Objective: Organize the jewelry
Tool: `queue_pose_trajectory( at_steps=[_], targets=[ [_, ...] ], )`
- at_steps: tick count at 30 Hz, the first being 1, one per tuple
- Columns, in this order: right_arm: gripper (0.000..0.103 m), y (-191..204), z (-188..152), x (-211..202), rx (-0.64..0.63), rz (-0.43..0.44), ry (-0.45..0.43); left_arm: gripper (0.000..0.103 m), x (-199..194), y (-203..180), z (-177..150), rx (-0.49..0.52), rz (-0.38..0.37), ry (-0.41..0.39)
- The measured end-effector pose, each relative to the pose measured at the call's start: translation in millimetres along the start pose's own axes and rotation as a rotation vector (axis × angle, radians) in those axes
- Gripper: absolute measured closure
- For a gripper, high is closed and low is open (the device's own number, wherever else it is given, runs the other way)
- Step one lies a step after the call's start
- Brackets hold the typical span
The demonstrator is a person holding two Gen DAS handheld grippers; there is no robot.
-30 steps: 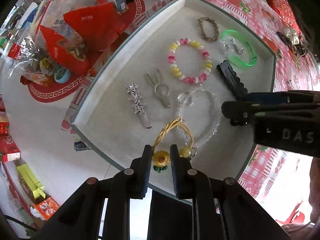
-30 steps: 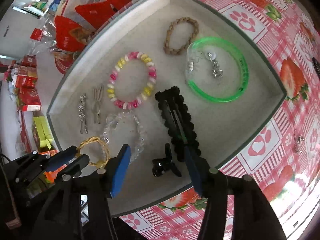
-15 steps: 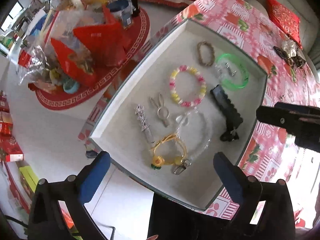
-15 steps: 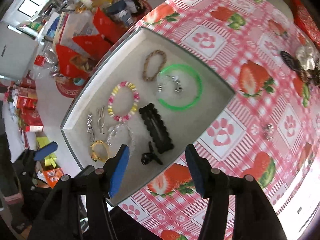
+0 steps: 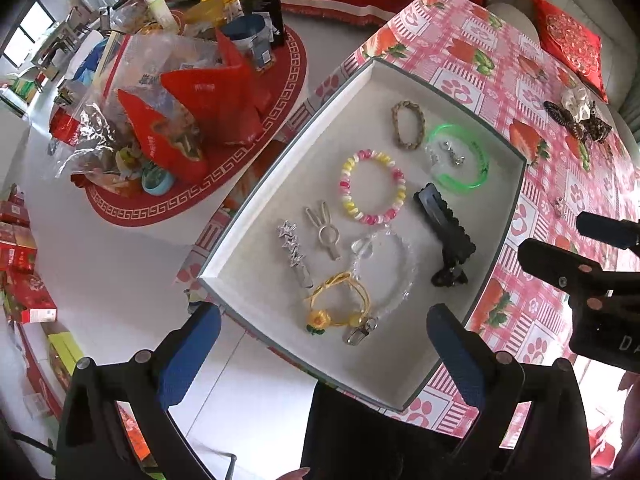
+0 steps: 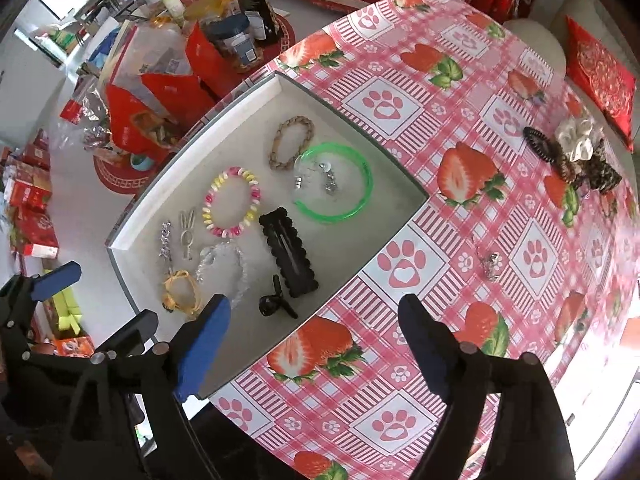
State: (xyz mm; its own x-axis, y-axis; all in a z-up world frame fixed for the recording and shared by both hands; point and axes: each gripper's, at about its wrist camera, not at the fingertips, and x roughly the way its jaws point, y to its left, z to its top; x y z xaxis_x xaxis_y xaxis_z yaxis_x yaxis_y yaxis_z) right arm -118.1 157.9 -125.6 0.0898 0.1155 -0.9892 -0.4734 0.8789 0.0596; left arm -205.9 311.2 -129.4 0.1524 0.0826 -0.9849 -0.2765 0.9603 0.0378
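Note:
A grey tray (image 5: 256,200) (image 6: 168,172) on the strawberry tablecloth holds several pieces: a yellow flower hair tie (image 5: 334,308) (image 6: 180,292), a clear bead bracelet (image 5: 384,268), a pink-yellow bracelet (image 5: 372,188) (image 6: 232,204), a green bangle (image 5: 458,160) (image 6: 334,188), a black clip (image 5: 444,224) (image 6: 288,252), a braided bracelet (image 5: 408,124) and silver clips (image 5: 294,252). My left gripper (image 5: 320,356) is open and empty above the tray's near edge. My right gripper (image 6: 316,352) is open and empty over the tablecloth.
Loose on the cloth lie a small silver piece (image 6: 492,264) and a pile of scrunchies and hair ties (image 6: 576,152) (image 5: 580,116). A low round table with red bags and clutter (image 5: 180,112) stands left of the tray. A red cushion (image 6: 604,80) lies far right.
My left gripper let go of the yellow flower hair tie, opened wide and rose away from the tray. My right gripper also pulled up and back over the tablecloth.

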Motion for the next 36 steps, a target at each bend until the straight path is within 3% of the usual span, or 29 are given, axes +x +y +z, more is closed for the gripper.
queue_pose_trajectory(
  at_steps=[7, 36],
  targets=[
    [0.015, 3.1, -1.5, -6.4, -0.019, -0.05, -0.014, 0.0, -4.4, 4.2, -5.9, -0.004, 0.014, 0.01],
    [0.015, 13.0, -2.8, -15.6, -0.053, -0.054, -0.007, 0.0, -12.3, 5.7, -7.5, 0.008, 0.007, 0.013]
  ],
)
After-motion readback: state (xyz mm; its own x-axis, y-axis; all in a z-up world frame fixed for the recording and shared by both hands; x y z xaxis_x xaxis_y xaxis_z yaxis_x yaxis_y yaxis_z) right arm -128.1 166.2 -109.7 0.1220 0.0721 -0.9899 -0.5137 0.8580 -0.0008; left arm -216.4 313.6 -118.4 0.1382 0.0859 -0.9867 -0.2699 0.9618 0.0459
